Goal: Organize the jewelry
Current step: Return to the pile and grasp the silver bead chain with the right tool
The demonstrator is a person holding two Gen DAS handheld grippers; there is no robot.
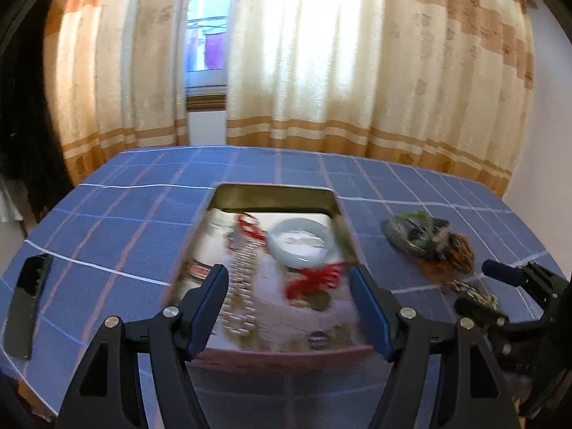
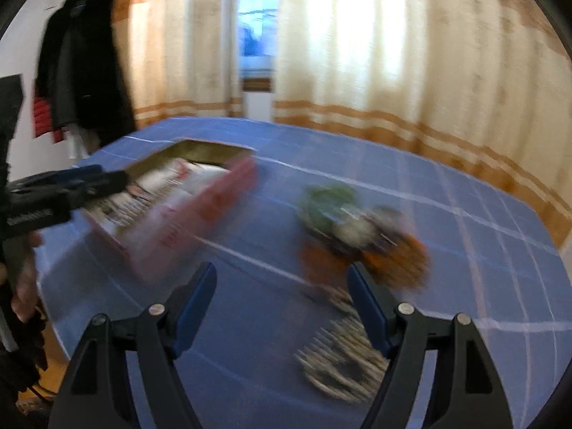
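While both grippers stand wide and empty, the left gripper [image 1: 289, 287] hovers over the open box [image 1: 275, 193] holding a pale bangle [image 1: 300, 245]; the right gripper [image 2: 282, 286] faces the jewelry pile [image 2: 361, 236] near the table's [image 2: 482, 250] right edge.

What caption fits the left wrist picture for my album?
Open left hand-held gripper hovers over a box of jewelry holding a pale bangle.
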